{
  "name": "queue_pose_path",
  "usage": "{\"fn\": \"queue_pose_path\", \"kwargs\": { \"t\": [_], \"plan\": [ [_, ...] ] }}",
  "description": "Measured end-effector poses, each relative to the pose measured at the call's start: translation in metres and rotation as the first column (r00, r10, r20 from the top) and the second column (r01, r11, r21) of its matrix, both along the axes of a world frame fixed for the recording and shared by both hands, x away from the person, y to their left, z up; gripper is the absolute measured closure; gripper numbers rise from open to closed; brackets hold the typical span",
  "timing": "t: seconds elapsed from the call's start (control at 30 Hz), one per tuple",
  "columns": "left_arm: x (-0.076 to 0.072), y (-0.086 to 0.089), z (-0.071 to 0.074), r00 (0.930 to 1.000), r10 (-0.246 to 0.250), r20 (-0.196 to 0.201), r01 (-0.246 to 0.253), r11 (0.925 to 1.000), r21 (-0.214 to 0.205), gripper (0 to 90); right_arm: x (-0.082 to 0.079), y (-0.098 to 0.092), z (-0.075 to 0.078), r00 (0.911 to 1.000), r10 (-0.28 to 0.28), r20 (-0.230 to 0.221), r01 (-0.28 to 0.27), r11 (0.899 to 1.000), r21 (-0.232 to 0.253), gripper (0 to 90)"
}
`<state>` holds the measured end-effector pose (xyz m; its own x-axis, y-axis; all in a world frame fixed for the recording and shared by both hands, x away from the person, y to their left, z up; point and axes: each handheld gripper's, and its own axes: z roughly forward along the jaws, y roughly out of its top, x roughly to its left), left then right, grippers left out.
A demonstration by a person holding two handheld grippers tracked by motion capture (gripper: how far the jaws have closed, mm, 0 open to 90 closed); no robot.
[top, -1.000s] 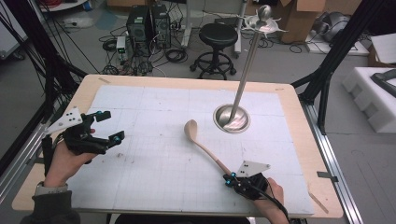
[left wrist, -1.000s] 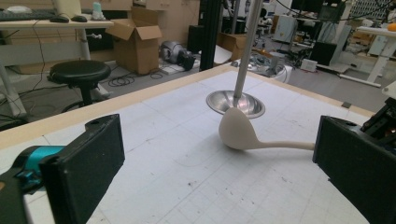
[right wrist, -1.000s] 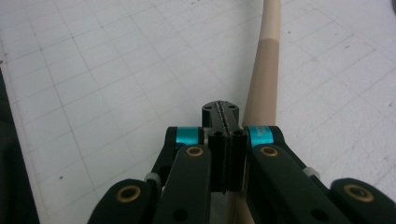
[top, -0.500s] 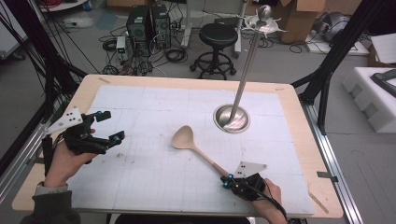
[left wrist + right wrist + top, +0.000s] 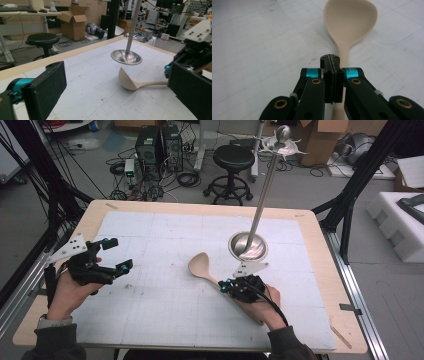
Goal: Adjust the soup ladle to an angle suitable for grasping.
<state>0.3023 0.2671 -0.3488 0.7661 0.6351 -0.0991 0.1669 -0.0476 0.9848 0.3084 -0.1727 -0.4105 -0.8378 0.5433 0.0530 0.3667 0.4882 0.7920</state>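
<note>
On the white gridded bench (image 5: 150, 320), just short of a metal stand's round base (image 5: 248, 246), a pale wooden spoon (image 5: 201, 266) lies low over the mat, its bowl pointing up and left in the high view and its handle running down and right into the right gripper (image 5: 226, 285). That gripper is clamped on the spoon's handle: in the right gripper view the two black pads meet tight around the stem, with the bowl (image 5: 351, 20) straight ahead along the jaws. The spoon's long axis thus lines up with the right gripper, and the right hand (image 5: 260, 300) is far nearer to it than the left. The stand's steel pole (image 5: 263, 187) rises just beyond and to the right of the bowl, so any move toward it looks to be a short swing that way. Well apart at the bench's left side, the left gripper (image 5: 119, 255) has its jaws wide apart, with nothing between them, facing the spoon. From the left gripper view the bowl (image 5: 127, 80) appears tipped on edge; whether it touches the mat or hangs just above it is hard to tell. The handle's grasped end is hidden by the right gripper and hand.
</note>
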Motion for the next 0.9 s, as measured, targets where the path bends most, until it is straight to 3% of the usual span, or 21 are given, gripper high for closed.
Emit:
{"fn": "queue_pose_path", "kwargs": {
  "t": [0.1, 0.27, 0.5, 0.6, 0.9],
  "plan": [
    [0.000, 0.000, 0.000, 1.0000, -0.002, 0.000, 0.002, 1.0000, 0.000, 2.6, 0.016, 0.006, -0.006, 1.0000, -0.010, -0.002, 0.010, 1.000, -0.021, 90.0],
    [0.000, 0.000, 0.000, 1.0000, -0.004, -0.001, 0.004, 1.0000, 0.001, 2.6, 0.037, 0.013, -0.014, 0.9985, -0.020, -0.051, 0.019, 0.999, -0.027, 90.0],
    [0.000, 0.001, 0.000, 1.0000, -0.002, 0.000, 0.002, 0.9999, -0.012, 2.6, 0.063, 0.024, -0.024, 0.9965, -0.022, -0.081, 0.013, 0.994, -0.106, 90.0],
    [0.000, 0.003, 0.000, 1.0000, -0.001, -0.001, 0.001, 0.9999, -0.012, 2.6, 0.066, 0.027, -0.030, 0.9957, 0.001, -0.093, -0.013, 0.992, -0.126, 90.0],
    [0.001, 0.003, 0.000, 1.0000, 0.002, -0.001, -0.002, 0.9999, -0.016, 2.6, 0.063, 0.032, -0.031, 0.9922, 0.068, -0.104, -0.077, 0.993, -0.087, 90.0]
  ]
}}
